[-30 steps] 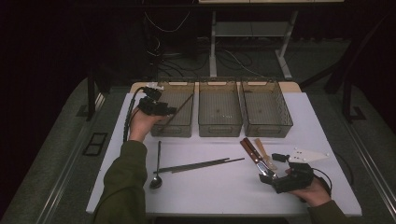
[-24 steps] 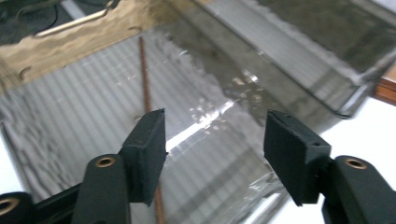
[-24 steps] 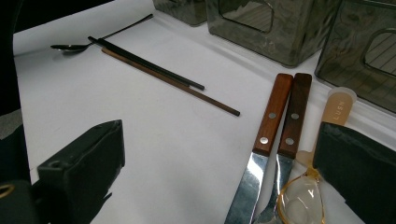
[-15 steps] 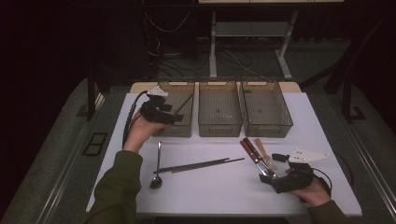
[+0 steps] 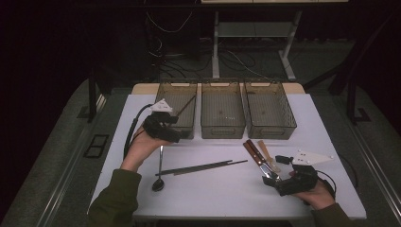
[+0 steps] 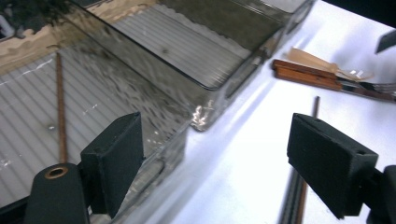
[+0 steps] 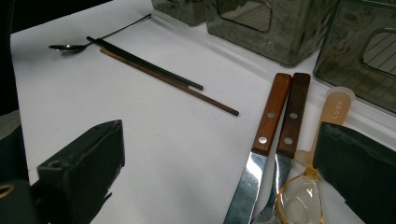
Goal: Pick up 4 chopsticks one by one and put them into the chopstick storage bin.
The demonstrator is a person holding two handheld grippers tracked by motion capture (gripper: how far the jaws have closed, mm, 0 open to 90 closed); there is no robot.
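The left gripper (image 5: 176, 128), jaws just opening and empty, hangs beside the left bin (image 5: 178, 101); one chopstick (image 5: 185, 105) lies inside. At five o'clock the rest (image 5: 201, 167) wait: grasp mid-shaft. The right gripper (image 5: 269, 178) rests unclenched, empty.

Left gripper (image 5: 177, 127): held in left hand (image 5: 142, 144), forearm in green sleeve (image 5: 116, 198) extended forward from lower left; jaws just been opening, now wide apart, nothing between pads. Right gripper (image 5: 270, 176): held low in right hand (image 5: 319, 195) at lower right, pointing left; jaws spread wide, nothing gripped. Cable trails from each.
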